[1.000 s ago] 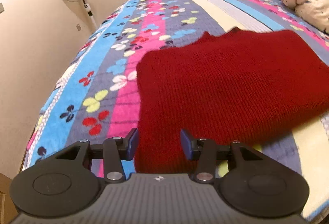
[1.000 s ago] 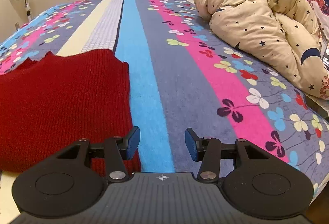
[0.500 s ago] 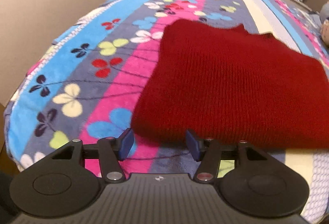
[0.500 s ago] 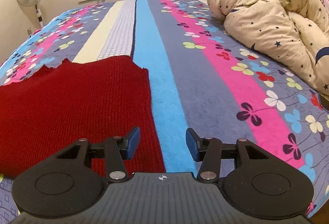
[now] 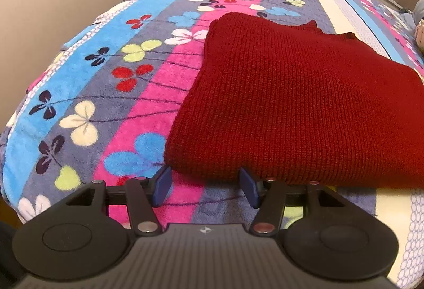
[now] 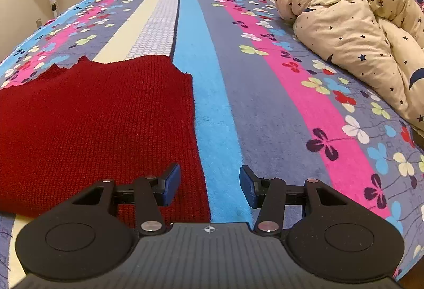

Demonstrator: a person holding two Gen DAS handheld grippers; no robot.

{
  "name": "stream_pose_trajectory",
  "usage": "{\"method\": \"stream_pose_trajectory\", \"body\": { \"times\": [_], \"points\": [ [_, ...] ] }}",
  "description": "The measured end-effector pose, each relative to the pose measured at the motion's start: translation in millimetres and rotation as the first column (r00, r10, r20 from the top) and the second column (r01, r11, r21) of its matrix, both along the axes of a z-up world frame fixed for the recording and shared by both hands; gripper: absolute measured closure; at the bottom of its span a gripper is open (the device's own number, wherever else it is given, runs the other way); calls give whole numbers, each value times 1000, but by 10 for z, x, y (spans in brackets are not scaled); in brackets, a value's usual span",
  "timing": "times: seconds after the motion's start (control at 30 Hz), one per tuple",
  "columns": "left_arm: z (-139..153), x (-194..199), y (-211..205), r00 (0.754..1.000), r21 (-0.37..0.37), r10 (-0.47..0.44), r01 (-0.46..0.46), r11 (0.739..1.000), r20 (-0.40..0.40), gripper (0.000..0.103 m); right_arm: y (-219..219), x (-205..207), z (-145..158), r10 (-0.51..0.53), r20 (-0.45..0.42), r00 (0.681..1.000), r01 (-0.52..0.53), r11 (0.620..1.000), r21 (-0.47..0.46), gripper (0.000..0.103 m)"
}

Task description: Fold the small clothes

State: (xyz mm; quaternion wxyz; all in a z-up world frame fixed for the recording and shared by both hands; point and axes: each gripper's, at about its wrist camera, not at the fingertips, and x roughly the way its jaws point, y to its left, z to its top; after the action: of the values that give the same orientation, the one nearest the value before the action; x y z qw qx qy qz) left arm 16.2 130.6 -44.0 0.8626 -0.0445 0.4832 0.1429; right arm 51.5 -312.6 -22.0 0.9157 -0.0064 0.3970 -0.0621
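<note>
Left wrist view: the left gripper (image 5: 205, 189) points down at the near edge of the red knitted garment (image 5: 291, 103). Its jaws are opening and stand fairly wide; nothing is between the pads. The garment's near left corner sits just beyond the fingertips, at 12 o'clock. The garment lies flat on the patterned bedspread (image 5: 106, 93), running toward 2 o'clock, apparently already doubled over, to judge by its thick rounded edge. The gripper appears lined up on this corner to take it for the next fold.

Right wrist view: the right gripper (image 6: 209, 187) hovers over the garment's (image 6: 92, 124) right edge. Its jaws stand at medium width and grip nothing; the left pad is above the knit, the right pad above the blue stripe of the bedspread (image 6: 265, 103). The garment fills the 9 to 11 o'clock area. A rumpled star-print duvet (image 6: 357, 32) lies at 2 o'clock, well apart. Straddling the edge suits a pinch there.
</note>
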Motion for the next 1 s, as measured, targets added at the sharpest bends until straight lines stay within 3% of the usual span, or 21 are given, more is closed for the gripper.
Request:
{"method": "stream_pose_trajectory", "body": {
  "times": [0.33,0.43,0.63,0.73,0.87,1.0],
  "points": [
    [13,-19,35,1000,-23,22,-22,999,-4,36,80,57,-22,27,-9,1000,-27,1000,-9,52],
    [53,-81,82,999,-120,43,-42,992,4,36,101,60,-24,31,-9,999,-31,999,-24,52],
    [-15,-132,142,999,-386,54,-49,921,2,36,59,76,23,21,-4,1000,-21,1000,-11,52],
    [-188,-81,222,992,-504,111,-125,855,-59,34,11,69,74,16,10,1000,-16,1000,10,52],
    [-264,-30,344,977,-590,207,-202,782,-60,23,-54,67,107,3,15,1000,-4,999,41,52],
    [-204,55,389,959,-562,285,-242,791,-12,23,-128,67,151,-9,25,1000,8,998,69,52]
  ]
}}
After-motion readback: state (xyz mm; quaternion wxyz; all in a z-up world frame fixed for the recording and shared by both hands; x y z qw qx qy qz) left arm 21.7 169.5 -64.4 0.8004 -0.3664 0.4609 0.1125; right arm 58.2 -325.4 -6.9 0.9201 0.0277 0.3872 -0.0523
